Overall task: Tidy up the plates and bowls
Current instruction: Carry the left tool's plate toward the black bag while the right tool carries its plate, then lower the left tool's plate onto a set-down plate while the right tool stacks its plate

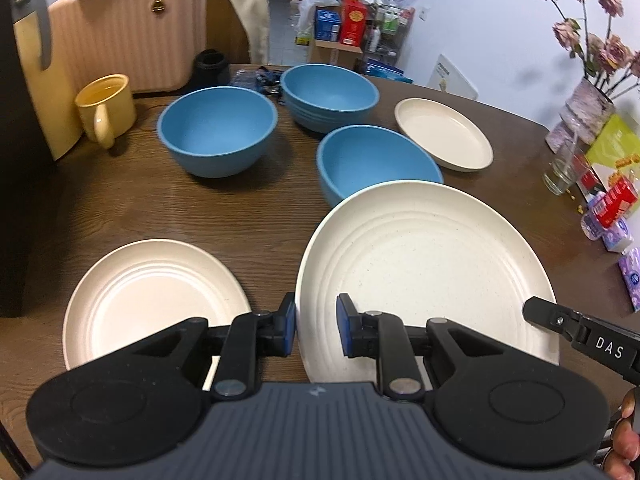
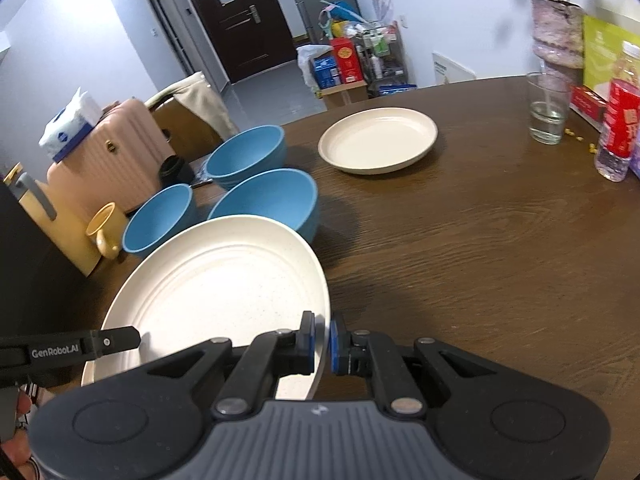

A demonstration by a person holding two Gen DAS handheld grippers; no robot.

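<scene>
cream plate [image 1: 424, 264] hangs tilted above the wooden table [image 1: 160, 208], in front of three blue bowls [image 1: 218, 130]. left gripper [image 1: 316, 330] clamps its left rim; right gripper [image 2: 320, 342] clamps its right rim. another plate [image 1: 156, 300] lies just left.

So I've got 1 big cream plate [image 1: 424, 276] with ringed grooves up off the brown wood table [image 1: 160, 208], tilted. 2 more cream plates sit flat: a near one [image 1: 156, 300] at my left, a far one [image 1: 444, 132] beyond the bowls. 3 blue bowls [image 1: 218, 130] sit upright and empty, clustered close together.
</scene>
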